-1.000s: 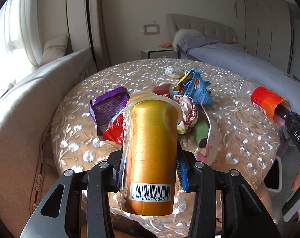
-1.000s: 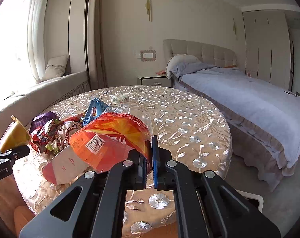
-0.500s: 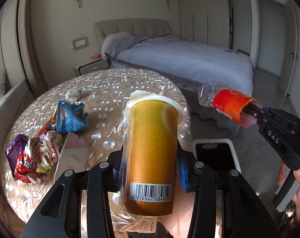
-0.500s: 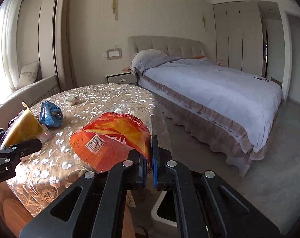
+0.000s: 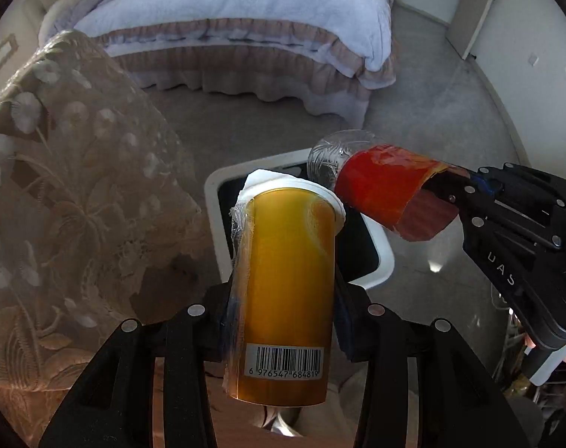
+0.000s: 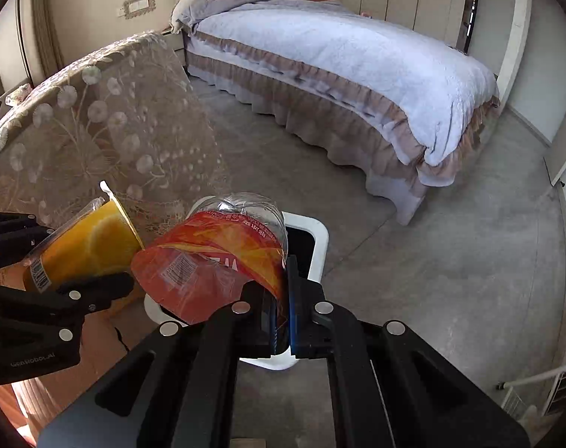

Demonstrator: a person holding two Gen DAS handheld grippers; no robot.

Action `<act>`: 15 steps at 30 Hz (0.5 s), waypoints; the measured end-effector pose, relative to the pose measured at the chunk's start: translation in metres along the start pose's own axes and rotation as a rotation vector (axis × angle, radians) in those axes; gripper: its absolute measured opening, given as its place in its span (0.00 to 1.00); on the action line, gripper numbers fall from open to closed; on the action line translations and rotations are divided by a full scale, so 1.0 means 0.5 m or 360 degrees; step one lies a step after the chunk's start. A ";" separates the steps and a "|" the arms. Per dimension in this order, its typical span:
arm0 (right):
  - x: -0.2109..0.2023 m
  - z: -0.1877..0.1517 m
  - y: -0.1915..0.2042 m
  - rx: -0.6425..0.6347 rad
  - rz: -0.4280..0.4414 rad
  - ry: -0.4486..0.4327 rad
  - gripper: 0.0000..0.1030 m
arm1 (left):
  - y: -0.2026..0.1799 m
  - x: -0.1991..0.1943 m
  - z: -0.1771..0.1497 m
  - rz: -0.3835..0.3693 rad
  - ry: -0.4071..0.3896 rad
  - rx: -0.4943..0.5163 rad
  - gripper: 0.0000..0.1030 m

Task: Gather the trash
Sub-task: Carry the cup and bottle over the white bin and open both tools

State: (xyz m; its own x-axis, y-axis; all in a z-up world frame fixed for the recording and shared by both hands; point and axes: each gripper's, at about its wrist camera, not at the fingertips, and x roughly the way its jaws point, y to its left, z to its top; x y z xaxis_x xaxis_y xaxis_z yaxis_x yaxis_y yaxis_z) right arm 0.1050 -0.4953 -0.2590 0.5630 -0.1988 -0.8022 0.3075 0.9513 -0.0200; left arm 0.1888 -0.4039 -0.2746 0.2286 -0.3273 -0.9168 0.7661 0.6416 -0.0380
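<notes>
One bed [image 6: 342, 56] fills the far side of the room, and one round table under a lace cloth [image 5: 70, 186] stands at the left. On the floor between them sits a single white-rimmed bin [image 5: 213, 201]. Two pieces of trash hang above it — one each. The left gripper [image 5: 283, 295] is clamped on a yellow cup [image 5: 288, 283], lodged upright between its fingers, barcode nearest the camera. The right gripper [image 6: 281, 298] pinches the loose label of a clear bottle [image 6: 223, 257]; the bottle juts forward, past the fingertips.
</notes>
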 end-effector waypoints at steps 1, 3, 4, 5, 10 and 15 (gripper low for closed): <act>0.021 -0.004 -0.006 -0.0006 -0.0003 0.0035 0.06 | -0.006 0.029 0.003 -0.0020 0.0052 0.0001 0.41; 0.057 -0.010 -0.011 -0.0023 -0.0023 0.0092 0.06 | -0.002 0.078 0.020 -0.0053 0.0140 0.0002 0.41; 0.073 -0.013 -0.014 -0.0037 -0.0044 0.0112 0.06 | -0.004 0.098 0.022 -0.0069 0.0176 0.0000 0.41; 0.086 -0.013 -0.015 -0.0044 -0.0055 0.0132 0.06 | -0.007 0.117 0.023 -0.0090 0.0214 -0.0002 0.42; 0.143 -0.024 -0.036 -0.0031 -0.0142 0.0229 0.91 | 0.003 0.197 0.023 -0.0101 0.0388 0.0004 0.95; 0.168 -0.031 -0.049 -0.0069 -0.0232 0.0259 0.95 | 0.015 0.223 0.027 -0.0158 0.0452 -0.0046 0.95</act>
State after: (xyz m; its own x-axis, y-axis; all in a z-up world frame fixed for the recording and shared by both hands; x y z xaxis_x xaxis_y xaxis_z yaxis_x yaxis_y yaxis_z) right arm 0.1326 -0.5316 -0.3352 0.3824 -0.2979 -0.8747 0.3412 0.9252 -0.1660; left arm 0.2279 -0.4450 -0.3719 -0.0267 -0.1847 -0.9824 0.7580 0.6370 -0.1404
